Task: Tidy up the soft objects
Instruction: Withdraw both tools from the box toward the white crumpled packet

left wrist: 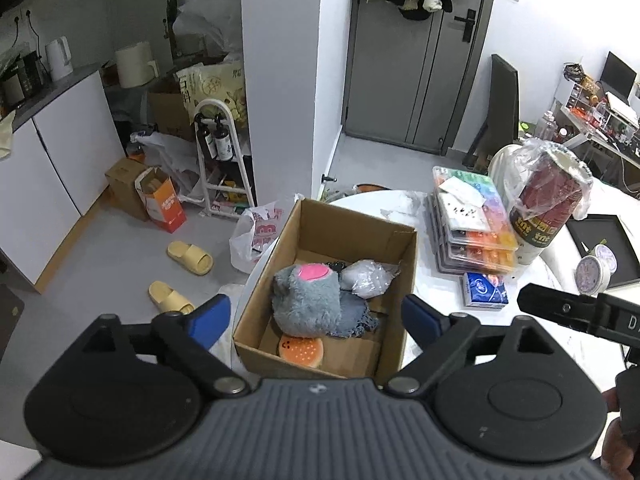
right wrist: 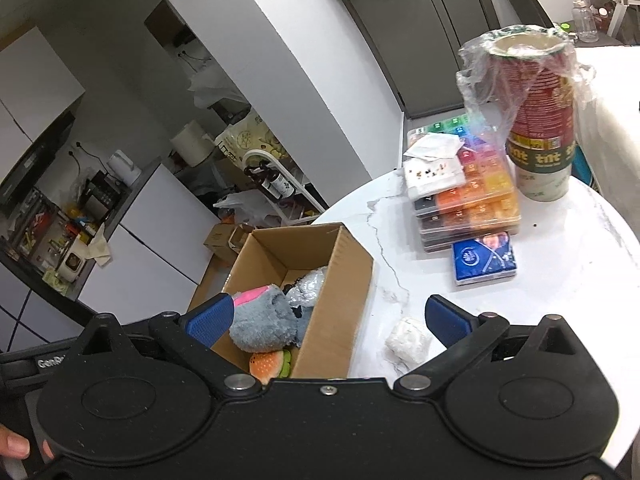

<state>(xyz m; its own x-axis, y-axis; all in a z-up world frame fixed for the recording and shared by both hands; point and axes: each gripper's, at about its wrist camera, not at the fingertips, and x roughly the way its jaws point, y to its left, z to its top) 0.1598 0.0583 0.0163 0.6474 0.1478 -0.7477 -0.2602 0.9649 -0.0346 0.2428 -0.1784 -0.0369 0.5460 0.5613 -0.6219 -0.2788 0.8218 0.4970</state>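
Cardboard box [left wrist: 352, 236] – open-topped, on the table edge. Contents: grey plush [left wrist: 306, 300] with pink patch, burger-shaped toy [left wrist: 301, 351], plastic-wrapped bundle [left wrist: 366, 278]. White soft lump [right wrist: 406, 340] lies outside, beside the box.

Grey plush [right wrist: 262, 326] and burger toy [right wrist: 269, 365] lie in cardboard box [right wrist: 340, 300]; white wad [right wrist: 406, 340] beside it.

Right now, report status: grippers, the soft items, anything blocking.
Left gripper and right gripper open, empty. Grey plush, burger toy in cardboard box. White soft lump on table, unobstructed.

Place: a lived-in home
Kitchen corner: white electric kettle [left wrist: 58, 58] on grey counter
Floor: yellow foam slippers [left wrist: 189, 257]
Entrance: grey door [left wrist: 416, 60] hung with dark coats
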